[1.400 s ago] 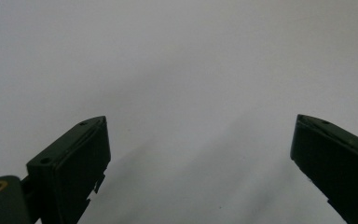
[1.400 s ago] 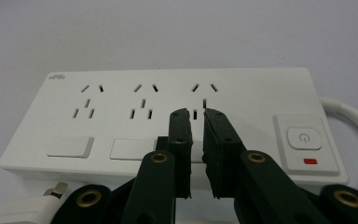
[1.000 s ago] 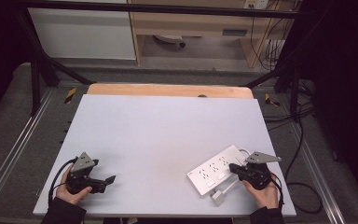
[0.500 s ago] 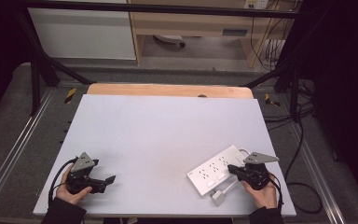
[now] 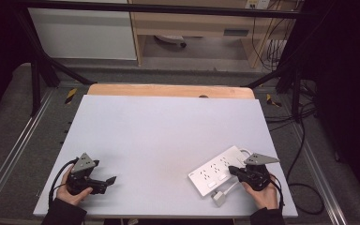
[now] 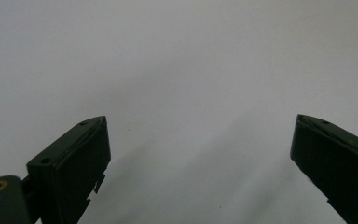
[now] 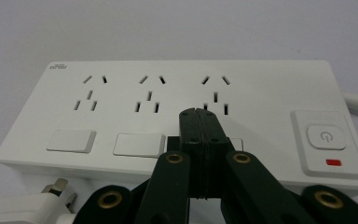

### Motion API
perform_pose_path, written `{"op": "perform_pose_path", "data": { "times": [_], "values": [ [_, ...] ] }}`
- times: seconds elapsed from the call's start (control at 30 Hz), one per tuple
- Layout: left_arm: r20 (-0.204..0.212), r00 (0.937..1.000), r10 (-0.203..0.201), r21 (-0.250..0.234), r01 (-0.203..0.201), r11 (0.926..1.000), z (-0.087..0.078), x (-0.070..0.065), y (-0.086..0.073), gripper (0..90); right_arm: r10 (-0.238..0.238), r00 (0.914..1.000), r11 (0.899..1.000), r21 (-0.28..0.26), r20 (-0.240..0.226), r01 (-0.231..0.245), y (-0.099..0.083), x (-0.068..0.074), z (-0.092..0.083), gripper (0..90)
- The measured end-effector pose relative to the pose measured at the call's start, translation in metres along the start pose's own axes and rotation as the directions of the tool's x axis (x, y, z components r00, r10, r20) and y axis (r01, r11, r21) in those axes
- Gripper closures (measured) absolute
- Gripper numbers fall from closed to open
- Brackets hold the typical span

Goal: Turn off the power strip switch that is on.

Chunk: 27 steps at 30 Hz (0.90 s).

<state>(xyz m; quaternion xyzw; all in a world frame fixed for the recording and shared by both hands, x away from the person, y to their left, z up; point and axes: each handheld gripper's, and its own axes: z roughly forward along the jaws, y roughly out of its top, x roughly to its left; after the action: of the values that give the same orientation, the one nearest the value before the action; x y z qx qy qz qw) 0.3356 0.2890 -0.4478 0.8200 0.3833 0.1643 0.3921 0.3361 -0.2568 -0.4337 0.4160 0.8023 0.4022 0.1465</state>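
Note:
A white power strip lies at the table's near right, with several socket groups and a power button over a red mark. My right gripper is shut with nothing between its jaws. Its closed tips rest over the strip's top face, just below the socket group nearest the button. A white plug on a cable lies beside the strip's near edge. My left gripper sits at the near left of the table, open, with bare table between its fingers.
The grey table top has a wooden strip along its far edge. Black frame bars and cables stand to the right of the table. A shelf unit and white cabinet stand beyond it.
The right gripper has edged slightly left over the power strip. The left gripper has stayed where it was.

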Motion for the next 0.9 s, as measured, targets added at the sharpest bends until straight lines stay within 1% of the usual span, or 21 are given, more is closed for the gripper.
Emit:
{"op": "perform_pose_path", "data": {
  "times": [0.67,0.7,0.73,0.77,0.8,0.83,0.87,0.9],
  "values": [
    [0.0,1.0,0.001,0.0,-0.001,1.0,-0.0005,-0.0001,0.0002,4.4,-0.007,1.0,1.0,-0.007,0.002,0.007,-0.0015,0.0005,0.0001,90.0],
    [0.0,1.0,0.001,0.0,-0.001,1.0,-0.0005,-0.0002,0.0002,4.4,-0.004,1.0,1.0,-0.008,0.003,0.004,-0.0016,0.0008,0.0002,90.0],
    [0.0,1.0,0.001,0.0,-0.001,1.0,-0.0004,-0.0002,0.0002,4.4,-0.012,0.9998,1.0,-0.008,0.013,0.012,-0.0016,0.0008,0.0003,90.0],
    [0.0,1.0,0.001,0.0,-0.001,1.0,-0.0003,-0.0002,0.0002,4.4,-0.023,0.9991,1.0,-0.001,0.035,0.023,-0.0017,0.0007,0.0001,90.0],
    [0.0,1.0,0.0,0.0,0.0,1.0,-0.0003,-0.0003,0.0002,4.4,-0.023,0.9989,1.0,-0.001,0.04,0.024,-0.0019,0.0001,-0.0002,90.0],
    [0.0,1.0,0.001,0.0,-0.001,1.0,-0.0003,-0.0002,0.0002,4.4,-0.023,0.9989,1.0,-0.001,0.04,0.024,-0.0019,0.0001,-0.0002,90.0],
    [0.0,1.0,0.001,0.0,-0.001,1.0,-0.0002,-0.0003,0.0002,4.4,-0.009,0.9995,1.0,-0.002,0.032,0.009,-0.0021,-0.0002,-0.0006,90.0],
    [0.0,1.0,0.0,0.0,0.0,1.0,-0.0002,-0.0003,0.0002,4.4,-0.008,0.9996,1.0,-0.007,0.029,0.008,-0.0023,-0.0007,-0.0005,90.0]
  ]
}}
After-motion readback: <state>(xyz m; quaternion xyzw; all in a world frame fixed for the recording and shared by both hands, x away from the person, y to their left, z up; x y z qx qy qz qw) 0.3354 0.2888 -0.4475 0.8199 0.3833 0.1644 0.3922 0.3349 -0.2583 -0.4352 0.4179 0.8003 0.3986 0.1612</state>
